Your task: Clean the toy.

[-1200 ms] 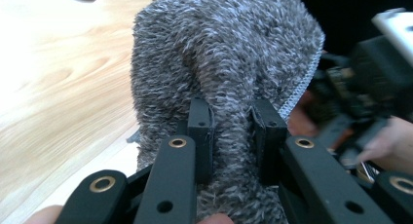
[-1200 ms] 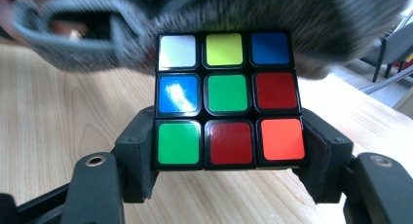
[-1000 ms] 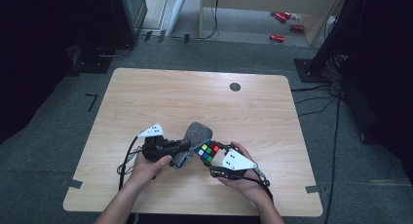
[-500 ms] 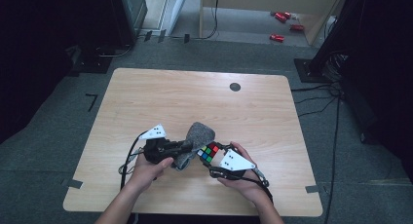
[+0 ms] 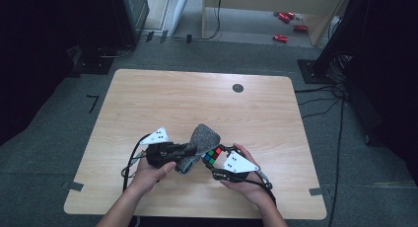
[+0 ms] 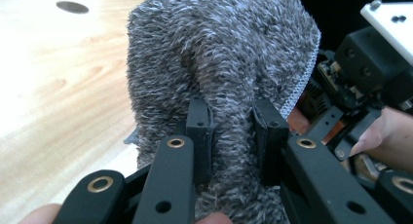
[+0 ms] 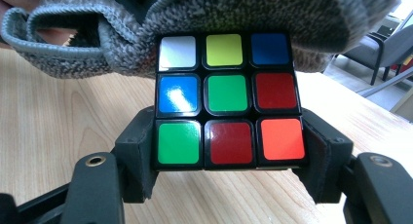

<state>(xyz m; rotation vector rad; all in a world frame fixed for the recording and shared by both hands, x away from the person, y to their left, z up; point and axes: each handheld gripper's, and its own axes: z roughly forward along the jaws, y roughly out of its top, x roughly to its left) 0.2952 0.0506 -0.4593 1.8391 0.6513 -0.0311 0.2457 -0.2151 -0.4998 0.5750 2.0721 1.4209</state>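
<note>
Gripping a scrambled, multicoloured plastic puzzle cube [image 7: 227,99] by its lower row, the right gripper [image 5: 217,160] is sitting near the table's 6 o'clock edge with its jaws closed snugly on the cube's two sides, seemingly presenting the upper faces for wiping. Pinching a fold of shaggy grey towelling cloth [image 6: 221,73], the left gripper [image 5: 190,150] is closing its jaws narrowly on the fabric, just to the cube's 9 o'clock in the high view, so the cloth is draping over and touching the cube's top. Both are hovering just above the pale wooden table [image 5: 162,103], which is carrying a small dark round grommet [image 5: 238,88] towards 12 o'clock. Beyond, grey carpet [image 5: 54,133] is spreading out, with black cables [image 5: 320,101] trailing at 3 o'clock and red objects [image 5: 286,24], too small to identify, lying at 1 o'clock.
</note>
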